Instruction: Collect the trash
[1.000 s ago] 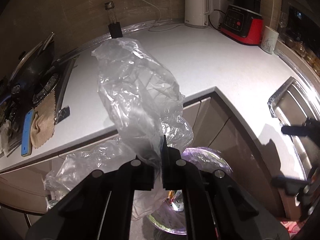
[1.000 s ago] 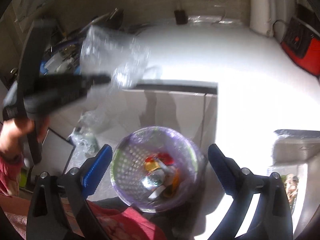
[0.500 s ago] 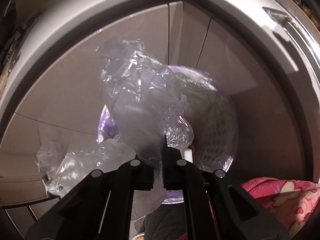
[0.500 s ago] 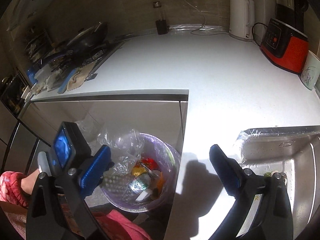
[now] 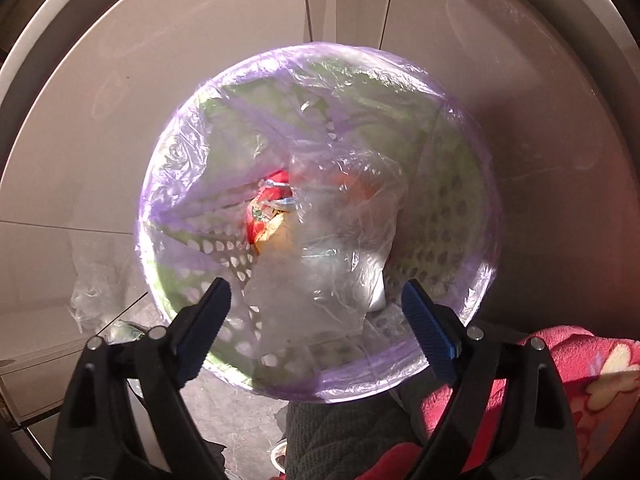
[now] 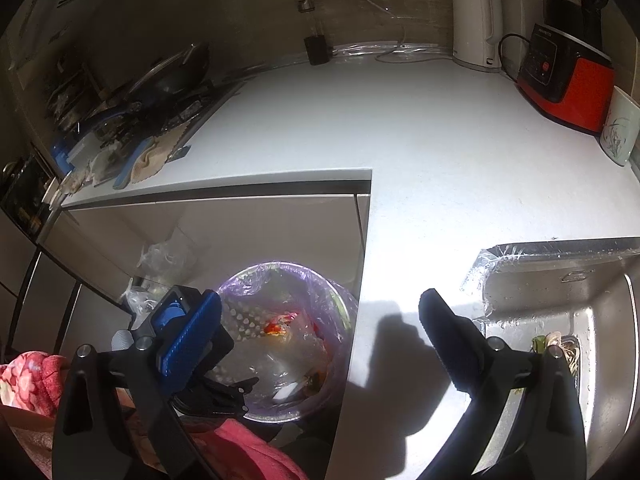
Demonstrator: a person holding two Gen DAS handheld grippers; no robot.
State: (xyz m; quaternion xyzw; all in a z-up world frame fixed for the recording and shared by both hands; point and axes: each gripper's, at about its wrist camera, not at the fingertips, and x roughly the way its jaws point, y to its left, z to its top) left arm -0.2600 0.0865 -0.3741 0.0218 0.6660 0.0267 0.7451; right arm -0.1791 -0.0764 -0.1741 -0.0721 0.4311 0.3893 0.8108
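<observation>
In your left wrist view, your left gripper hangs over the trash bin, jaws spread wide and holding nothing; the clear plastic bag lies inside on the red wrappers.

In your right wrist view, your right gripper is wide apart, empty, above the white countertop edge beside the sink.

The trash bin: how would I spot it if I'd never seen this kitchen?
Find the inner corner of the white countertop. On the floor below it stands the trash bin, a round green perforated basket lined with a purple bag, unlike the loose clear bags beside it.
</observation>
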